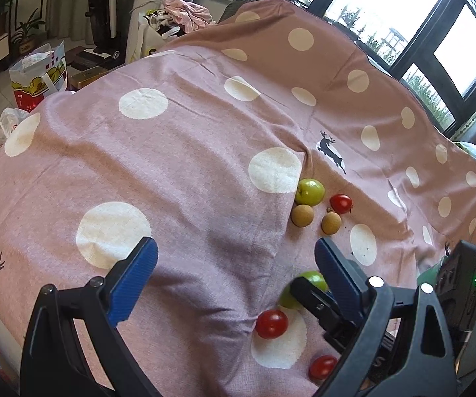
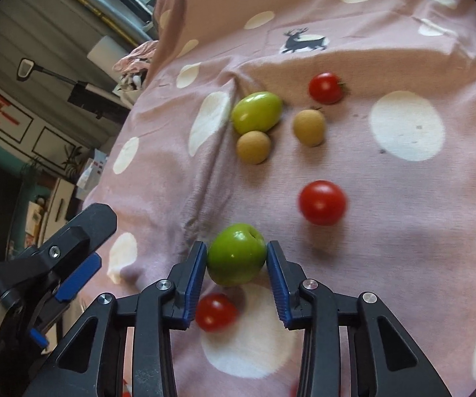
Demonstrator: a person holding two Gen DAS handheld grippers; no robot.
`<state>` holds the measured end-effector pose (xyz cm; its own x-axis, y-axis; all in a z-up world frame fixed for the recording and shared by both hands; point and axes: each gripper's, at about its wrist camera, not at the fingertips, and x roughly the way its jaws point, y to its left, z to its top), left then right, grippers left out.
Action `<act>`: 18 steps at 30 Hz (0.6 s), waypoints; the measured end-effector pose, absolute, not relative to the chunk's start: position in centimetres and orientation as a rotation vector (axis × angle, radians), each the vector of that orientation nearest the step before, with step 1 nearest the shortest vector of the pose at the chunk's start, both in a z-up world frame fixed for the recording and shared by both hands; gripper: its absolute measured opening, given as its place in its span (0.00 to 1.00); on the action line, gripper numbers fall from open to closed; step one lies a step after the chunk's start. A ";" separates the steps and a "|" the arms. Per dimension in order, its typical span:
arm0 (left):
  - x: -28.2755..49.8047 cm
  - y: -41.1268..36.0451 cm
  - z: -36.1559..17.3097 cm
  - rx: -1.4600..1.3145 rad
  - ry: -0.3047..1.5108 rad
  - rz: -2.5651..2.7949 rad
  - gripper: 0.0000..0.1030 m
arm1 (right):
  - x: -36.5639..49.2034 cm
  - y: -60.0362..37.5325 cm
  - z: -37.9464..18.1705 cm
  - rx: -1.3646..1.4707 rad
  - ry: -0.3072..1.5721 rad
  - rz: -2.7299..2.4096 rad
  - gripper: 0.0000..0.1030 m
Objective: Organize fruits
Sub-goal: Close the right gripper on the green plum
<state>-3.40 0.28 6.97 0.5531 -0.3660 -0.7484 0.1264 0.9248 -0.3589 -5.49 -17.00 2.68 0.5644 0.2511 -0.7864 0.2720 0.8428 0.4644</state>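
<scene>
From the left wrist we see our left gripper (image 1: 234, 258) gaping wide over the pink cloth (image 1: 178, 165), nothing between its jaws; from the right wrist, our right gripper (image 2: 235, 266) pinches the near green fruit (image 2: 237, 254) between both pads, its dimpled end facing up-right; it looks nearly round.

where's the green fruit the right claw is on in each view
Left wrist: the green fruit sits lower right, half hidden behind the right claw.
Right wrist: the same fruit sits low centre, pressed between the blue pads.
Shared landmark: the black deer print.
</scene>
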 end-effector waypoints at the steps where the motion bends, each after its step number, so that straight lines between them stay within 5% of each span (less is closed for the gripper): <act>1: -3.4 0.2 7.0 -0.275 0.942 -0.299 0.93 | -6.0 -17.4 3.0 0.600 0.986 -0.014 0.38; 18: -4.9 -3.9 6.8 -0.168 0.962 -0.394 0.93 | -10.2 -22.0 2.8 0.538 1.096 -0.074 0.38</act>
<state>-4.91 -3.91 6.77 0.5081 -0.3983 -0.7636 0.2512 0.9166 -0.3109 -10.23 -21.98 2.81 0.4681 0.2029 -0.8600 0.3171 0.8699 0.3779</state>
